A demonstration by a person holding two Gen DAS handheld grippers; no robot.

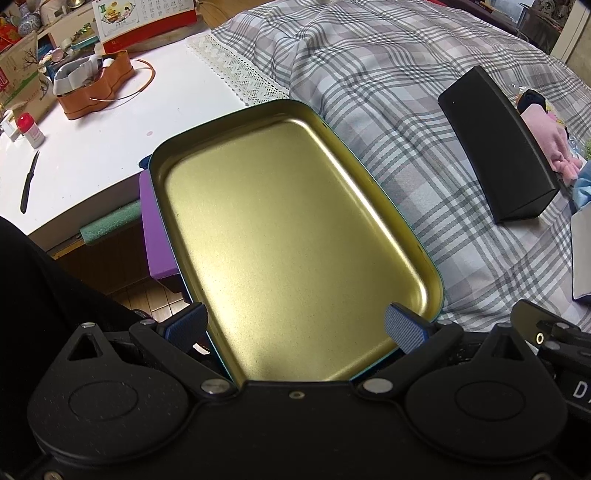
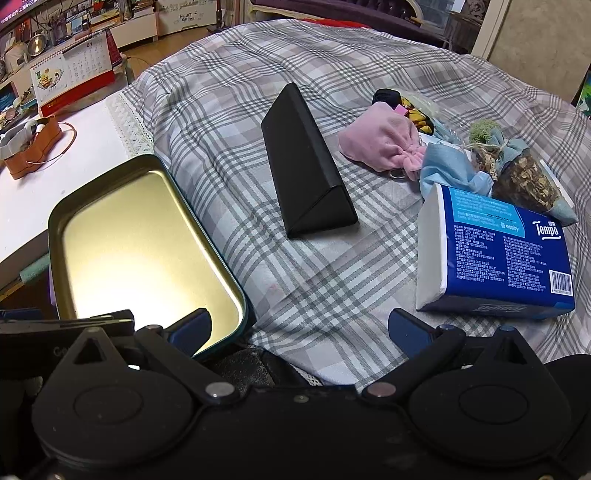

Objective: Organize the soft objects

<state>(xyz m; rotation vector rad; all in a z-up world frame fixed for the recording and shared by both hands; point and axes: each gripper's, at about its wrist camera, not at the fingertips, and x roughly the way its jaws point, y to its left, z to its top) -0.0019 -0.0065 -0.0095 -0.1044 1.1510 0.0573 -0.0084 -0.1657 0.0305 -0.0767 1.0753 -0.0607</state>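
An empty gold-lined metal tin tray point(image 1: 295, 236) lies at the near left edge of the plaid-covered table, also in the right wrist view point(image 2: 140, 236). My left gripper point(image 1: 295, 326) is open, its fingers straddling the tray's near end. My right gripper point(image 2: 299, 325) is open and empty above the plaid cloth. A pink cloth pouch point(image 2: 380, 142), a light blue cloth point(image 2: 448, 171), a dried-flower sachet point(image 2: 524, 177) and a blue Tempo tissue pack point(image 2: 495, 258) lie at the right. A black triangular case point(image 2: 306, 166) lies in the middle, also in the left wrist view point(image 1: 498, 144).
A white side table point(image 1: 92, 147) stands at the left with an orange box point(image 1: 96, 83), a calendar point(image 1: 144, 22), a small red-capped bottle point(image 1: 29, 129) and a black knife point(image 1: 29, 181). A purple box point(image 1: 155, 236) sits under the tray's left side.
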